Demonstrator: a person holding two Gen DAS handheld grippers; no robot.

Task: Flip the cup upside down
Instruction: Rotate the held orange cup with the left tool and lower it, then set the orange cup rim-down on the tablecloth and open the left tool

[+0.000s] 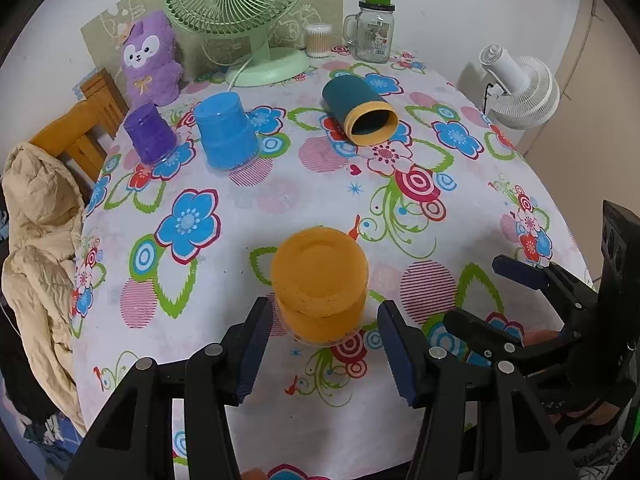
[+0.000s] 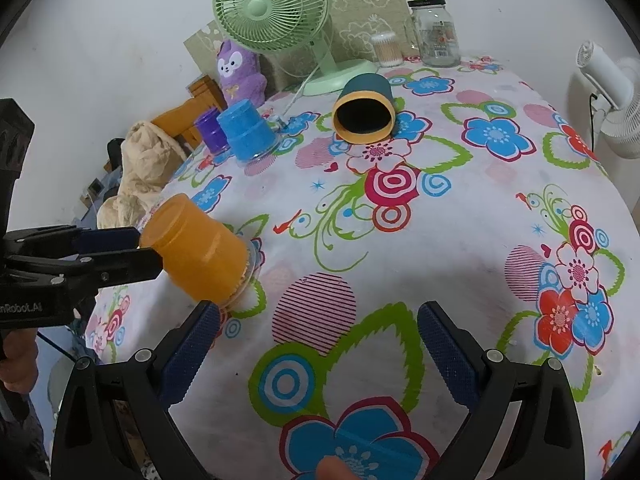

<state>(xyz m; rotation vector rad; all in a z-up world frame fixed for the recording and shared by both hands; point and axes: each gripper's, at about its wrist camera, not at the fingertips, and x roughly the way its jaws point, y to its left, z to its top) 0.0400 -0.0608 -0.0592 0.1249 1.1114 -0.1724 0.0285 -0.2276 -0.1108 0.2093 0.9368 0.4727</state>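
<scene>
From your left wrist view, the beige jacket (image 1: 38, 248) hangs over a wooden chair (image 1: 86, 120) at about 9 o'clock, off the desk's (image 1: 260, 208) edge. At 11 o'clock the purple cup (image 1: 150, 134) and the blue cup (image 1: 226, 136) both stand mouth-down on the floral cloth, near each other but apart, with the purple plush toy (image 1: 150, 60) behind them. At 12 o'clock sits the green fan (image 1: 244, 12).

Your left gripper (image 1: 324, 344) has its fingers (image 1: 254, 352) spread wide on either side of the orange cup (image 1: 320, 284). The cup stands upside down on the desk, base up, and a small gap shows between each pad and its wall, so you are holding nothing.

At 1 o'clock the teal cup with the yellow rim (image 1: 358, 114) lies on its side, mouth facing you. Behind it stand the cotton swab tub (image 1: 319, 40) and the glass jar (image 1: 370, 28). A white fan (image 1: 520, 88) is beyond the desk at 2 o'clock.

Your right gripper (image 2: 318, 350) hovers over bare cloth with its fingers (image 2: 448, 352) wide apart and empty. In that view the orange cup (image 2: 200, 248) is at 9 o'clock, just beside the left pad.
</scene>
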